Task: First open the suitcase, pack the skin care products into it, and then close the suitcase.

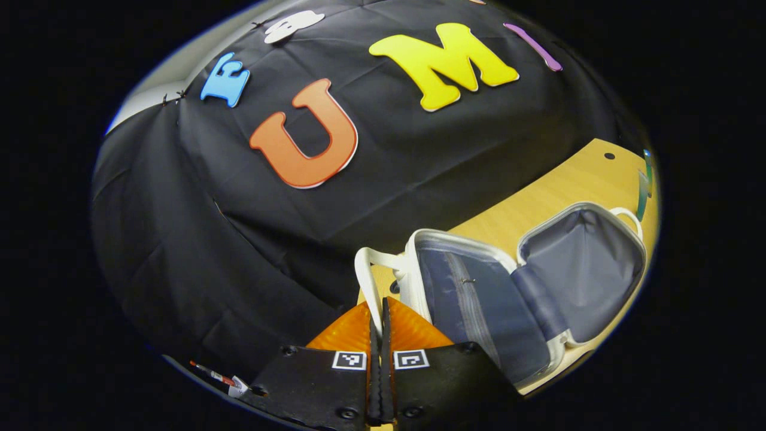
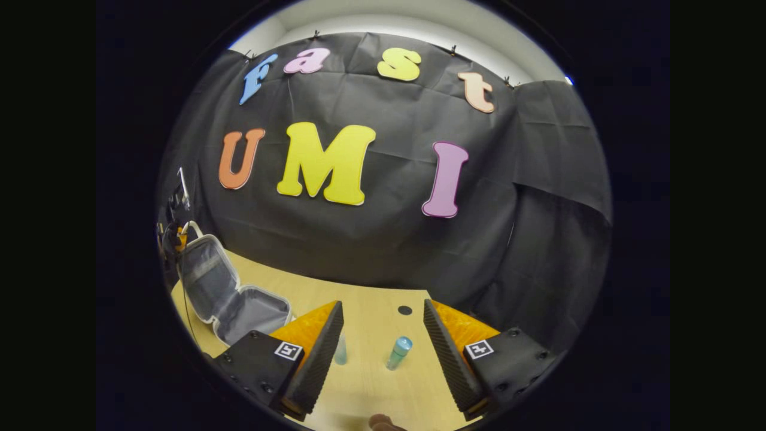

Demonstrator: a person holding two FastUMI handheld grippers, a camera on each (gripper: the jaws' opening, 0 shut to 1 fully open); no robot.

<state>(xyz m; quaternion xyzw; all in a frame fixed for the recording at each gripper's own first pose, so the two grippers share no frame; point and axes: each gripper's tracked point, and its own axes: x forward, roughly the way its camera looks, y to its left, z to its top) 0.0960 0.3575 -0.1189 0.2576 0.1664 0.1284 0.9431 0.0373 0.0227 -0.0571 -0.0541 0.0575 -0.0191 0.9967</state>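
The white suitcase [image 1: 479,299] lies open on the wooden table [image 1: 556,191], showing its grey-blue lining. My left gripper [image 1: 380,305] is shut on the white handle [image 1: 364,281] at the rim of one half. In the right gripper view the open suitcase [image 2: 230,299] sits far left, its lid raised, with the left gripper [image 2: 179,239] at the handle. My right gripper [image 2: 383,306] stands open above the table [image 2: 371,383]. Ahead of its fingers stands a teal-capped bottle [image 2: 398,352]. A pale bottle [image 2: 341,350] is partly hidden behind the left finger.
A round cable hole [image 2: 405,310] marks the table beyond the bottles. A brown object [image 2: 383,424] peeks in at the bottom edge. Small greenish items [image 1: 643,185] stand at the table's far end. The black cloth wall rises right behind the table.
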